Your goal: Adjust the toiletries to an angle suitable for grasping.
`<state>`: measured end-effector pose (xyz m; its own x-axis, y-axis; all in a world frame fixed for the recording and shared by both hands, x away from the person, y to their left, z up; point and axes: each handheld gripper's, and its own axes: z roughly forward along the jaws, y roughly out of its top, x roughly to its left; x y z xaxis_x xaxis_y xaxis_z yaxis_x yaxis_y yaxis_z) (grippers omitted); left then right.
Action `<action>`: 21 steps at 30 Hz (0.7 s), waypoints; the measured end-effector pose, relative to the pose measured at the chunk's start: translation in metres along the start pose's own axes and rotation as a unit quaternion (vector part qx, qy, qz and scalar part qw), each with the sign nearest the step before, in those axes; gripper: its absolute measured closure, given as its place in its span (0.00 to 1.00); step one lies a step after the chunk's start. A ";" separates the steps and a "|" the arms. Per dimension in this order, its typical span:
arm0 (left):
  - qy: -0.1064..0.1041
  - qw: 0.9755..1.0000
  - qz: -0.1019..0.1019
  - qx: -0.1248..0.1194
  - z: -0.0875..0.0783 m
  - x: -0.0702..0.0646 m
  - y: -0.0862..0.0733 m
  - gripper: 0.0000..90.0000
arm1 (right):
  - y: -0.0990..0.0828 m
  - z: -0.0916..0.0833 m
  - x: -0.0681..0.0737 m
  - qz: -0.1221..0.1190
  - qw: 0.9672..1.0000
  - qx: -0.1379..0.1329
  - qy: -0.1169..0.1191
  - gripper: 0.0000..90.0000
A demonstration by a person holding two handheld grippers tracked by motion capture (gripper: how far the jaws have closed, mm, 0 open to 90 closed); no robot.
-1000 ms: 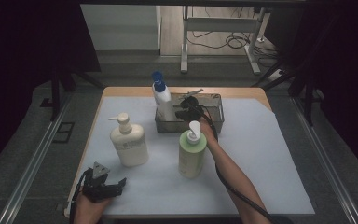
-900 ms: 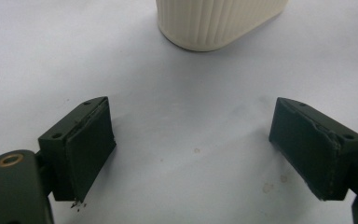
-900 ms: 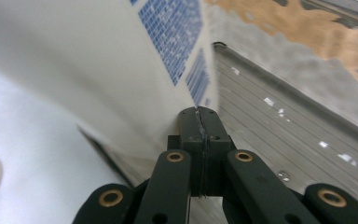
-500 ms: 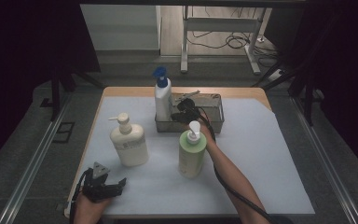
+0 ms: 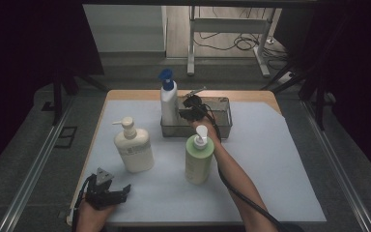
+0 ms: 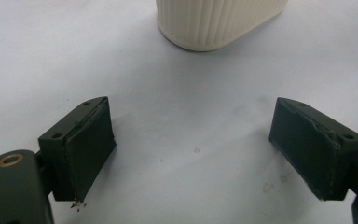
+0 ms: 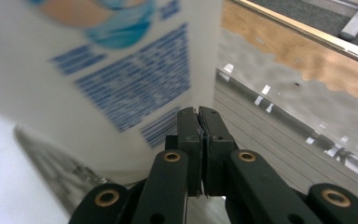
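white bottle (image 5: pixel 168 104): blue cap, blue print | cream pump bottle (image 5: pixel 134 149): ribbed | pale green pump bottle (image 5: pixel 199 158): white pump | tray (image 5: pixel 222 126): grey metal | desk (image 5: pixel 270 159): white sheet, wood far edge | jaws: black

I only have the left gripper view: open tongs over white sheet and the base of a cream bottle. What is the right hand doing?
Observer: The right tongs are shut with nothing between them, close beside the white bottle with the blue cap.
Operator: Where does that bottle stand?
Observer: Upright in the left end of the tray at the far side of the table.
Operator: Anything between me and that tray?
Observer: A green pump bottle stands in front of the tray, next to the person's right forearm.
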<state>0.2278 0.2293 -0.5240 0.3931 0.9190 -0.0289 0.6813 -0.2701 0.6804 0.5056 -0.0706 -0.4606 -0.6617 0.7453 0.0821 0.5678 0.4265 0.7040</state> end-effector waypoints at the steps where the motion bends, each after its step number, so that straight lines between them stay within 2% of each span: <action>1: -0.001 1.000 0.000 0.000 0.000 0.000 0.000 0.15 | 0.002 0.002 -0.001 -0.003 1.000 0.003 -0.001 0.98; 4: -0.001 1.000 0.000 0.000 0.000 0.000 0.000 0.15 | 0.005 0.002 0.000 -0.004 1.000 0.006 0.006 0.99; 5: -0.001 1.000 0.000 0.000 0.000 0.000 0.000 0.15 | 0.006 0.002 0.001 -0.011 1.000 0.007 0.007 0.99; 7: -0.001 1.000 0.000 0.001 0.000 0.000 0.000 0.15 | 0.006 0.003 0.005 -0.007 1.000 0.009 -0.001 0.99; 11: -0.001 1.000 0.000 0.001 0.000 0.000 0.000 0.15 | 0.004 0.003 0.004 -0.006 1.000 0.011 0.004 0.99; 13: -0.001 1.000 -0.001 0.000 0.000 0.000 0.000 0.15 | 0.004 0.003 0.007 0.003 1.000 0.010 0.003 0.99; 15: -0.001 1.000 0.000 0.001 0.000 0.000 0.001 0.15 | 0.003 0.001 0.009 -0.012 1.000 0.015 0.001 1.00; 16: -0.001 1.000 0.000 0.001 0.000 0.000 0.001 0.15 | 0.003 0.001 0.009 -0.012 1.000 0.015 0.001 1.00; 17: -0.001 1.000 0.000 0.001 0.000 0.000 0.000 0.15 | 0.003 0.000 0.009 -0.018 1.000 0.016 0.007 0.99; 21: -0.001 1.000 0.000 0.000 0.000 0.000 0.000 0.15 | 0.001 -0.001 0.007 -0.018 1.000 0.015 0.014 0.99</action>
<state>0.2282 0.2291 -0.5239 0.3936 0.9188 -0.0303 0.6820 -0.2698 0.6797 0.5011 -0.0656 -0.4581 -0.6945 0.7153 0.0777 0.5584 0.4678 0.6851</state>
